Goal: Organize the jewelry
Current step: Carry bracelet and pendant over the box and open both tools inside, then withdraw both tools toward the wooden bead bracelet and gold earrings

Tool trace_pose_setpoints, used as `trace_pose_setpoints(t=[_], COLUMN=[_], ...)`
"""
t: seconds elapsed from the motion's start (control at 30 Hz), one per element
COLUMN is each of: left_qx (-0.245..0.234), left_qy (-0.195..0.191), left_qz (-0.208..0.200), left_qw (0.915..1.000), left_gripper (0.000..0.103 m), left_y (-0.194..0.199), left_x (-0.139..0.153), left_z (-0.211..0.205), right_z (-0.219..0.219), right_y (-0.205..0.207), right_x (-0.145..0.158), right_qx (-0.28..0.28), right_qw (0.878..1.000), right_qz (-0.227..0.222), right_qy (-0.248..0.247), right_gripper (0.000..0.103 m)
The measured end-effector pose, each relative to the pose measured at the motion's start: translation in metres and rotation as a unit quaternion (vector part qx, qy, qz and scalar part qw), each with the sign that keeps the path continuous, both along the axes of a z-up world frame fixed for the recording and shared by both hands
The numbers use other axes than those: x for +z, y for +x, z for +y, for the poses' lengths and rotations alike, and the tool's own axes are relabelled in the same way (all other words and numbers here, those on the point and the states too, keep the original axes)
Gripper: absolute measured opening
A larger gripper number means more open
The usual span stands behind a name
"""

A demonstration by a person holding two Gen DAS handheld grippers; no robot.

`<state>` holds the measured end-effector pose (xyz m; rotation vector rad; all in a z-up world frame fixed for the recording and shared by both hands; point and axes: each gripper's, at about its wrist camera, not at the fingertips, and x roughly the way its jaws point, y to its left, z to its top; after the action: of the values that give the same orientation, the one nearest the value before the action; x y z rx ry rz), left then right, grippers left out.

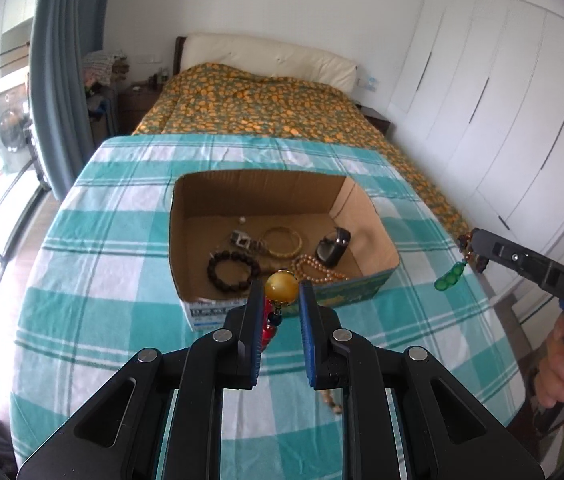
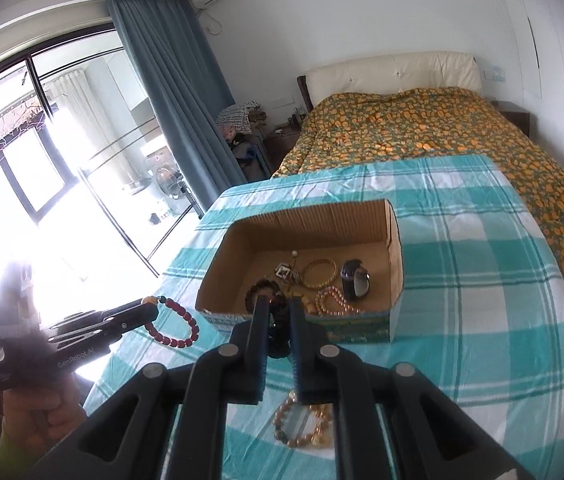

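Observation:
My left gripper (image 1: 280,289) is shut on the big amber bead of a red bead bracelet (image 1: 269,326), held just above the near wall of an open cardboard box (image 1: 257,177). In the right wrist view that bracelet (image 2: 173,328) dangles as a loop from the left gripper (image 2: 153,307). My right gripper (image 2: 279,309) is shut on a dark brown bead bracelet (image 2: 277,322). From the left it shows at the table's right edge (image 1: 473,246), with a green pendant (image 1: 450,278) hanging below. Inside the box lie a dark bead bracelet (image 1: 233,270), a gold bangle (image 1: 282,242), a black watch (image 1: 334,248) and a peach bead string (image 1: 318,271).
The box (image 2: 310,211) stands on a teal checked tablecloth (image 1: 121,240). A tan bead bracelet (image 2: 306,426) lies on the cloth near me. Behind the table is a bed with an orange patterned cover (image 1: 249,100). White wardrobe doors (image 1: 502,100) are to the right, a curtain (image 2: 177,92) and window to the left.

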<state>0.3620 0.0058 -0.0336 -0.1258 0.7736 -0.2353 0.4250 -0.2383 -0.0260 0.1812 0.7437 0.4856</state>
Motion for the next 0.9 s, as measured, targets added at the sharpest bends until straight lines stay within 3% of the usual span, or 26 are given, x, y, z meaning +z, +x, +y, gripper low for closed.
trace_pose_setpoints(t=[0.17,0.4,0.43,0.53,0.57,0.77,0.9], left_qx=[0.009,0.022,0.027,0.045,0.048,0.060,0.051], left_qy=[0.013,0.029,0.033,0.034,0.032,0.012,0.020], left_qz=[0.007,0.049,0.057,0.066,0.063,0.068,0.064], left_qw=[0.9999,0.9981,0.9975,0.9962,0.9963,0.9958,0.9964], left_gripper=[0.015,0.017,0.021,0.057,0.064,0.068,0.069], left_y=[0.046,0.089,0.092,0.088,0.084,0.052,0.019], left_x=[-0.005,-0.045,-0.053,-0.068,-0.070,-0.080,-0.084], left_z=[-0.001,-0.002,-0.002,0.004,0.007,0.017,0.014], right_z=[0.017,0.031,0.030,0.022,0.020,0.012,0.014], right_y=[0.058,0.104,0.107,0.106,0.105,0.098,0.087], right_x=[-0.020,-0.079,-0.087,-0.102,-0.105,-0.130,-0.130], right_qx=[0.014,0.013,0.007,-0.002,-0.003,-0.010,-0.009], right_qw=[0.999,0.995,0.994,0.992,0.992,0.989,0.990], right_qz=[0.035,0.102,0.112,0.123,0.124,0.146,0.137], right_qy=[0.008,-0.008,-0.008,0.001,0.000,-0.024,-0.042], right_gripper=[0.010,0.013,0.014,0.016,0.016,0.015,0.013])
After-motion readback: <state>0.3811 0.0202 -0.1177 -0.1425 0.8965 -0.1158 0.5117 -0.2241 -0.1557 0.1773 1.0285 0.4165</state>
